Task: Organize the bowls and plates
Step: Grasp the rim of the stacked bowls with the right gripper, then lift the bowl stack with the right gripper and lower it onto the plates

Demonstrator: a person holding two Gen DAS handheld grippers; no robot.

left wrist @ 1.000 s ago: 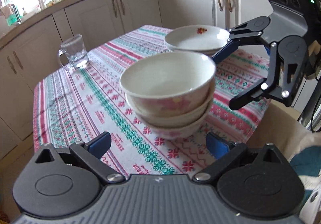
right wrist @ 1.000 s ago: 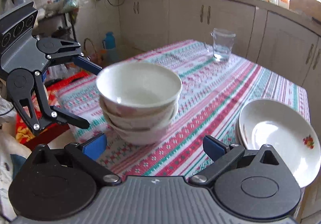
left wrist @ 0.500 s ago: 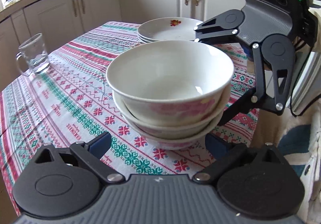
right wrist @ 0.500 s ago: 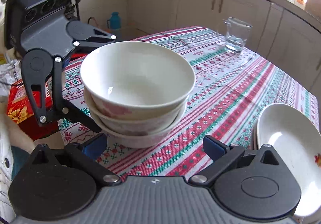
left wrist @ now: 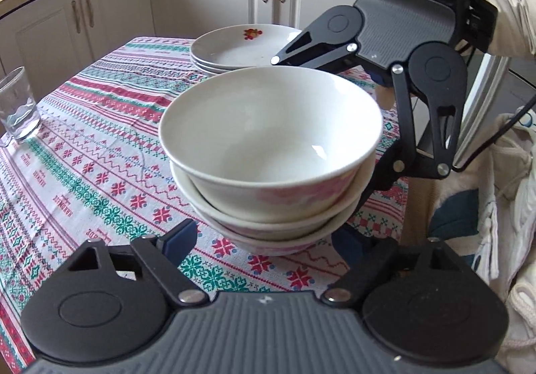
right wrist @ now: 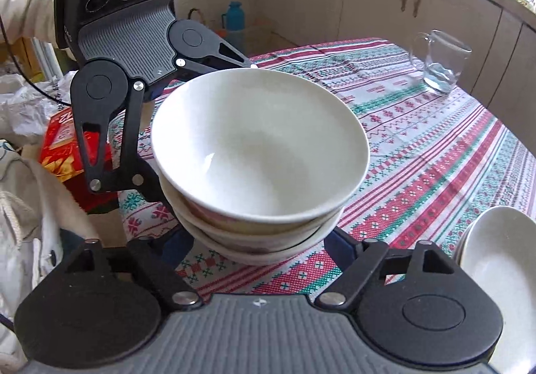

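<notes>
Room: cream kitchen cabinets (left wrist: 214,2) curve behind you under a long counter, with daylight at one end.
Table: you face a table under a striped cloth (left wrist: 100,146) stitched in red, green and white.
Clutter: a red box (right wrist: 63,146) and pale bags sit off the table edge in your right view.
Bowls: three white bowls (left wrist: 268,146) nest in one stack near the table's front edge, faint pink print on their sides, the top one empty.
Plates: a stack of white plates (left wrist: 241,49) with a small red flower sits behind the bowls in your left view, well apart from them; in your right view the plates (right wrist: 495,260) lie at the lower right edge.
Left tongs: your left gripper (left wrist: 264,241) sits low at the stack's base with a blue pad on each side of the bottom bowl. Its jaws are closing at about half width. You cannot tell whether the pads touch the bowl yet.
Right tongs: your right gripper (right wrist: 258,248) meets the stack from the opposite side, its jaws closing around the bottom bowl too. The pads are partly hidden under the rim, so contact is unclear.
Sleeve: a cream sleeve (left wrist: 512,22) shows behind the right gripper.
Glass: a clear mug (right wrist: 442,62) with a little water stands far across the cloth.
</notes>
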